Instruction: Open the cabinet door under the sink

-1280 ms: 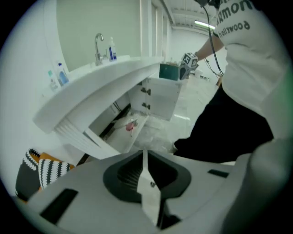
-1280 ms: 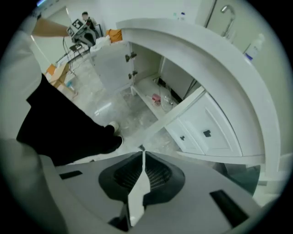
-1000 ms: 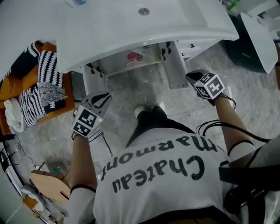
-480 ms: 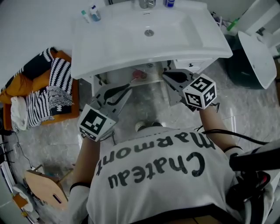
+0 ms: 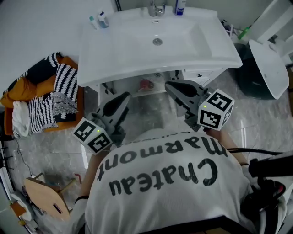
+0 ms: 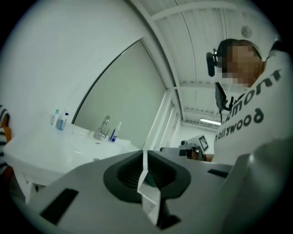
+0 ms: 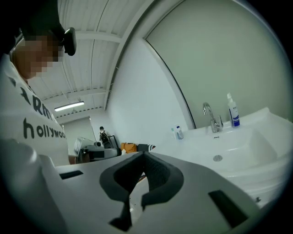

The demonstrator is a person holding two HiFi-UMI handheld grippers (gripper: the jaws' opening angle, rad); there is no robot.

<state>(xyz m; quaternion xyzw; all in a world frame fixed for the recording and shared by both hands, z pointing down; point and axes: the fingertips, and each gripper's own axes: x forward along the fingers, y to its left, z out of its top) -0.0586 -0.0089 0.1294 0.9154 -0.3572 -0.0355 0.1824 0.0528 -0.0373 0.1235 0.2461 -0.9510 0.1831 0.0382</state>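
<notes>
Bathroom, pale marbled floor (image 5: 153, 116), white sink (image 5: 132, 55) against the wall with a faucet (image 5: 156, 8) at its back edge. A heap of striped clothes (image 5: 46, 98) lies on the floor to the left.

Change over the last second: both tools were low, down by the floor at either side of the cabinet (image 5: 137, 89) under the sink. Both are now lifted in front of my chest, pointing roughly level toward the basin. More of the sink top shows in the head view than before, so I judge I have straightened up too.

Left tool (image 5: 123, 97): jaws drawn together to a hairline slit, nothing between them. Right tool (image 5: 169, 86): jaws have just closed their last bit, tips meeting, also empty. Neither touches the cabinet.

Cabinet: it sits below the basin rim, just beyond the tool tips. The inside is exposed, with a shelf carrying a small pink item (image 5: 146, 84). A white door leaf (image 5: 93, 93) stands swung outward at the left. The right leaf is mostly hidden behind my right tool.

Reading: the door stands open as it did a second ago, and the tools are off it. I judge the opening done and this moment a withdrawal.
</notes>
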